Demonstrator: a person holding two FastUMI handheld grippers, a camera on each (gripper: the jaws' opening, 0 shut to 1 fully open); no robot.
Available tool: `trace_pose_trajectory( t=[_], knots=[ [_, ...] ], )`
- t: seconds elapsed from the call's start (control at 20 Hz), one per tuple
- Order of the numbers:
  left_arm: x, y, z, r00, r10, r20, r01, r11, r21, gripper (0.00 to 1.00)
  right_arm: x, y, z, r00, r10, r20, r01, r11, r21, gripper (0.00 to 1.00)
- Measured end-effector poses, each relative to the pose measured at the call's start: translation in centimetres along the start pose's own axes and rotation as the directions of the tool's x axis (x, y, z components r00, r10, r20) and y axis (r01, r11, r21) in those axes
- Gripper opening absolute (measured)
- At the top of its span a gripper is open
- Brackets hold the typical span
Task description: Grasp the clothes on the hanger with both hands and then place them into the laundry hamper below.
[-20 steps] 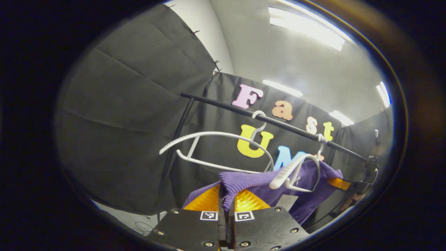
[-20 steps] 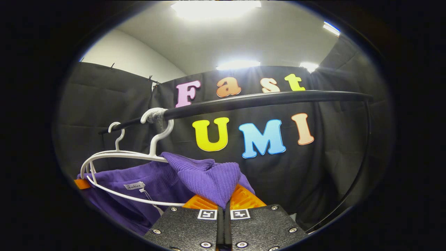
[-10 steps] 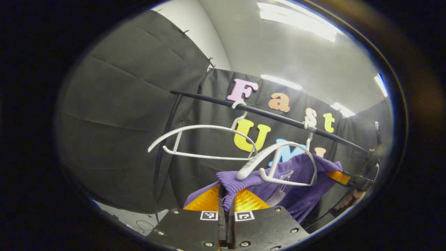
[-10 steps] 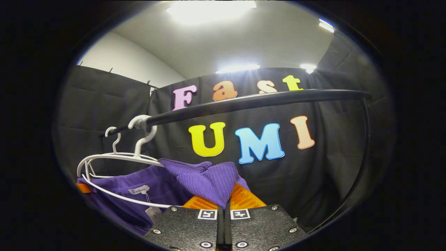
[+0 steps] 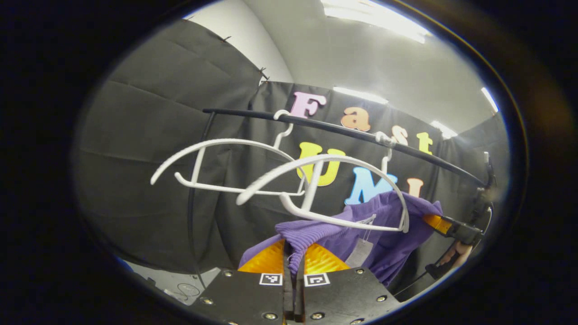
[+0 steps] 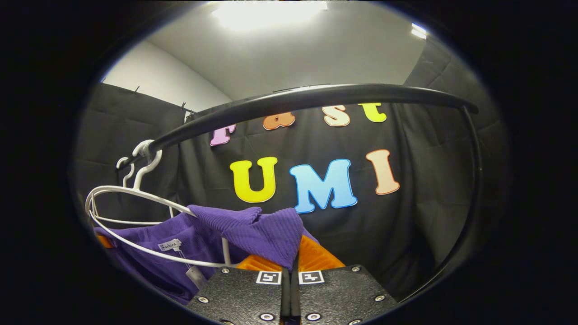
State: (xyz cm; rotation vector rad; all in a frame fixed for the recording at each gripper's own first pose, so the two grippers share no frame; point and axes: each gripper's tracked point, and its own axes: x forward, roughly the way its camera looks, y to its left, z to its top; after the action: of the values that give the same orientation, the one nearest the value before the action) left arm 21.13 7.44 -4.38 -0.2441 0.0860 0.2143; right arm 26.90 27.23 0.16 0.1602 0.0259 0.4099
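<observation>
- Ceiling light panels are shining from overhead and blowing out to plain white in the right gripper view; a long strip is glaring likewise in the left gripper view.
- The pale ceiling is looking hazy around those lights.
- The booth's cloth wall is staying dim, with its folds showing faintly.
- Fisheye distortion is bending the black rail into an arc and stretching the white hangers toward the rim.
- The purple garment is appearing sharp, its ribbing clear.
- Detail is softening and darkening toward the edges of both views, where the far hand is looking blurred.
</observation>
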Motion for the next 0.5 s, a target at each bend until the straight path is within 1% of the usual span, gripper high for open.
trace_pose_trajectory(
  t=[0.15,0.2,0.25,0.3,0.4,0.45,0.5],
  knots=[
    [0.3,-2.2,-0.4,1.000,-0.008,-0.007,0.008,1.000,0.012,0.02,0.5,-2.8,-0.5,0.999,-0.041,0.003,0.041,0.998,-0.038,0.00],
    [0.4,-3.0,-0.7,1.000,-0.012,-0.011,0.012,1.000,0.015,0.09,0.7,-3.9,-0.8,0.998,-0.057,-0.003,0.057,0.997,-0.051,0.00],
    [0.4,-3.7,-1.1,1.000,-0.016,-0.017,0.017,1.000,0.020,0.09,0.6,-4.9,-1.0,0.998,-0.066,-0.006,0.066,0.996,-0.053,0.00],
    [0.6,-4.5,-1.4,1.000,-0.020,-0.023,0.020,0.999,0.028,0.02,0.6,-5.5,-1.3,0.997,-0.071,-0.010,0.071,0.996,-0.052,0.00],
    [0.7,-6.2,-2.1,0.999,-0.027,-0.036,0.029,0.999,0.039,0.02,0.6,-7.3,-2.0,0.996,-0.085,-0.023,0.083,0.995,-0.060,0.00],
    [0.9,-7.0,-2.6,0.999,-0.033,-0.043,0.035,0.999,0.040,0.09,0.6,-8.1,-2.4,0.995,-0.091,-0.031,0.089,0.994,-0.057,0.00],
    [1.2,-7.8,-2.9,0.998,-0.038,-0.050,0.040,0.998,0.043,0.09,0.5,-8.7,-2.8,0.995,-0.093,-0.041,0.091,0.995,-0.048,0.00]
  ],
)
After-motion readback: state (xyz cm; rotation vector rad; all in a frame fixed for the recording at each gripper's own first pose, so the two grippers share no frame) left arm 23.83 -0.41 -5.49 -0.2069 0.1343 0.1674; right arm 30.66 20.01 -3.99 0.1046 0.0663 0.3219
